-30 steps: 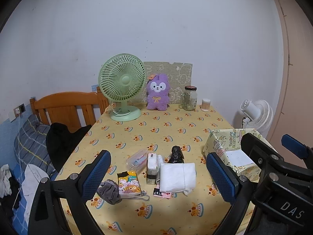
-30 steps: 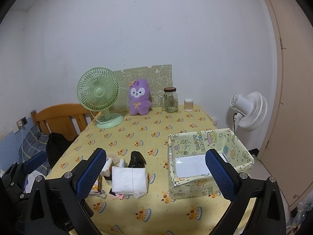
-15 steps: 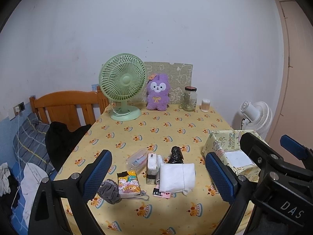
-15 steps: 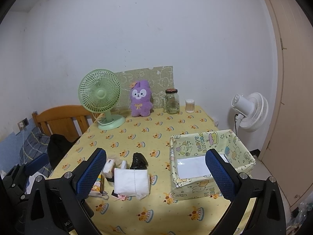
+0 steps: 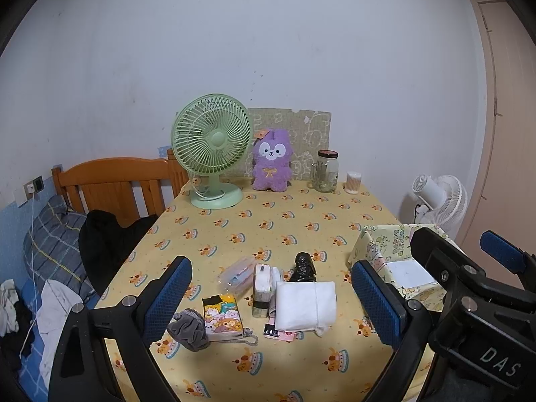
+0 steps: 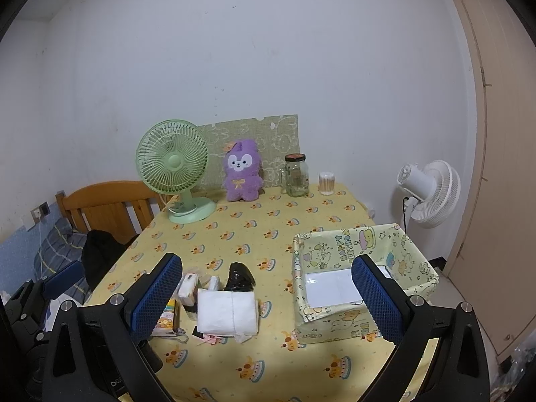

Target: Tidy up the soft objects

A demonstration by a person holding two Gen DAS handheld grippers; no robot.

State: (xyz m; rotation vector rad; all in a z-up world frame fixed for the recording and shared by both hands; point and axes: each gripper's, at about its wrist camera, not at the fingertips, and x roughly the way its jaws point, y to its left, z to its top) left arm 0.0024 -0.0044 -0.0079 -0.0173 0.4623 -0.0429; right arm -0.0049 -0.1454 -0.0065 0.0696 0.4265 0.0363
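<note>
A cluster of small soft things lies near the front of the yellow table: a folded white cloth [image 5: 305, 305] [image 6: 227, 313], a grey scrunched piece [image 5: 187, 329], a cartoon-print pouch [image 5: 222, 315], a tissue pack [image 5: 262, 283], a clear pouch [image 5: 238, 273] and a black bag [image 5: 303, 267] [image 6: 239, 278]. A yellow-green printed fabric box [image 6: 363, 279] [image 5: 388, 261] stands to the right, holding only a white sheet. My left gripper [image 5: 271, 301] is open and empty above the cluster. My right gripper [image 6: 268, 301] is open and empty, between cloth and box.
At the table's back stand a green desk fan [image 5: 212, 149], a purple plush [image 5: 271, 164], a glass jar [image 5: 326, 171] and a cotton-swab tub [image 5: 354, 182]. A wooden chair [image 5: 110, 187] and bedding lie left. A white floor fan [image 6: 428, 192] stands right.
Both views have drifted slightly; the right gripper has shifted a little left and back. Nothing on the table has moved, and both grippers stay open.
</note>
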